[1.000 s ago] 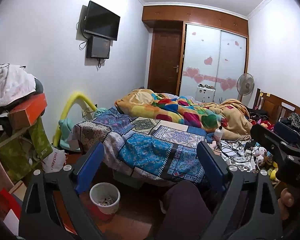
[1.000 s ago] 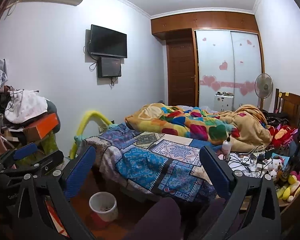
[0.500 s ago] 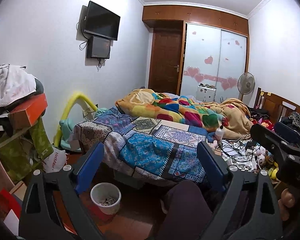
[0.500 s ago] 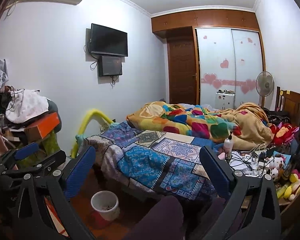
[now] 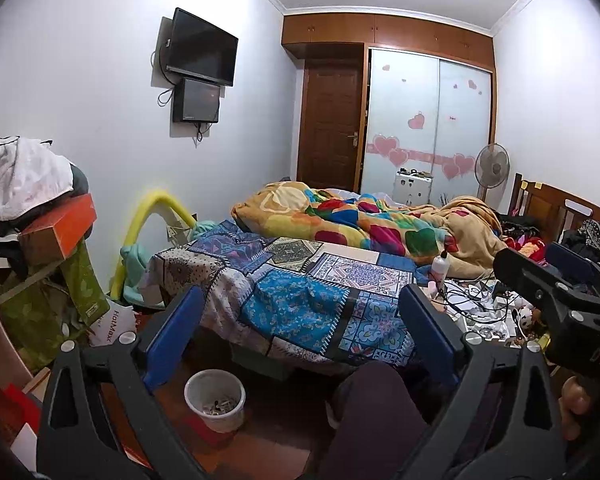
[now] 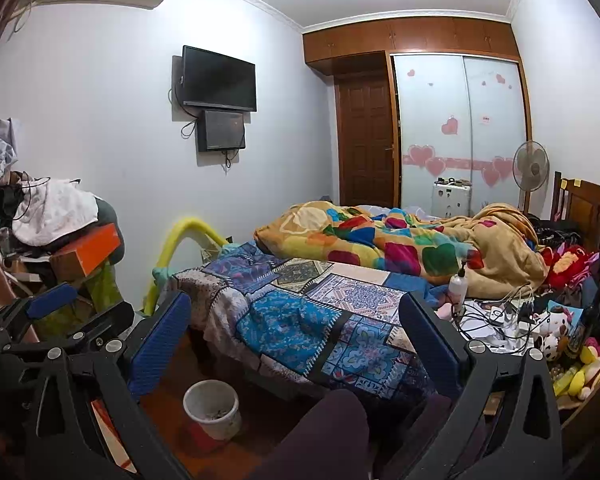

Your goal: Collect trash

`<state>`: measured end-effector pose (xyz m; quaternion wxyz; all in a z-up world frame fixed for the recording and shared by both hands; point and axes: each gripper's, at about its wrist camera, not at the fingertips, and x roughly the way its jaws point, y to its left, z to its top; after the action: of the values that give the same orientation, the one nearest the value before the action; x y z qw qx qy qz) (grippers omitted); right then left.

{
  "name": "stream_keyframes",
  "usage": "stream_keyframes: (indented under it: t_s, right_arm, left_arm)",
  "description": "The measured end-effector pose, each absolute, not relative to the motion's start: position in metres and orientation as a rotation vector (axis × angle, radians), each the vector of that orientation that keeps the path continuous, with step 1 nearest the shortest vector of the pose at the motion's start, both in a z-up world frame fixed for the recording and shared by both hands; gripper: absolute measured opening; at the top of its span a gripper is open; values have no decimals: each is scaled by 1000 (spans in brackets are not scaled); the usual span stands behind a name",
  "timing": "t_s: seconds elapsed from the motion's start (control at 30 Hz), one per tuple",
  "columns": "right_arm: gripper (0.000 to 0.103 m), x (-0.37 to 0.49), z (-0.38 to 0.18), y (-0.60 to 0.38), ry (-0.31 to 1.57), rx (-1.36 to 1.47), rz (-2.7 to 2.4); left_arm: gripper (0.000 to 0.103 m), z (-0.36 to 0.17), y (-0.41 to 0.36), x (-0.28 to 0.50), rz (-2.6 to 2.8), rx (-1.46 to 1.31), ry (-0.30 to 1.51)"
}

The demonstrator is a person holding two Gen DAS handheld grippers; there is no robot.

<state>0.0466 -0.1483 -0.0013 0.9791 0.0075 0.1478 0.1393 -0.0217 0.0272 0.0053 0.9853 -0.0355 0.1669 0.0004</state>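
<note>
At about 7 o'clock in the left wrist view, the waste bin (image 5: 215, 399) stands on the dark wooden floor (image 5: 260, 440) just off the foot of the bed (image 5: 300, 300); it is a small, round, slightly tapered tub of pale, scuffed plastic, open at the top, with a thin layer of small scraps at its bottom. It looks light and fairly stiff, likely to tip if nudged at the rim, so the rim wall seems the best place to pinch it, one blade inside and one outside. The left tongs (image 5: 300, 332) are spread wide and hold nothing, their blue ribbed pads looking grippy enough for smooth plastic. The bed carries a soft patchwork quilt (image 5: 292, 280) of blue and purple panels, limp cloth that would bunch if snagged. Farther right, at about 3 o'clock, loose paper scraps and tangled cables (image 5: 476, 300) lie on the bed beside a white pump bottle (image 5: 440, 266); the paper is presumably the trash, thin and crushable, best taken at a raised edge and clear of the springy cables. Which pieces count as trash is too small to tell. The right tongs (image 6: 296, 332) are likewise spread and empty, with soft toys (image 6: 556, 320) at their 3 o'clock.
</note>
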Motion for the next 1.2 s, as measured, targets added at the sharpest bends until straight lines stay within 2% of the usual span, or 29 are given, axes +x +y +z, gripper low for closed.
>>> stream_keyframes:
  t_s: [1.2]
  right_arm:
    - [103,43,0,-144,292,16,275]
  left_arm:
    - [101,7,23,-22,6,-71,330]
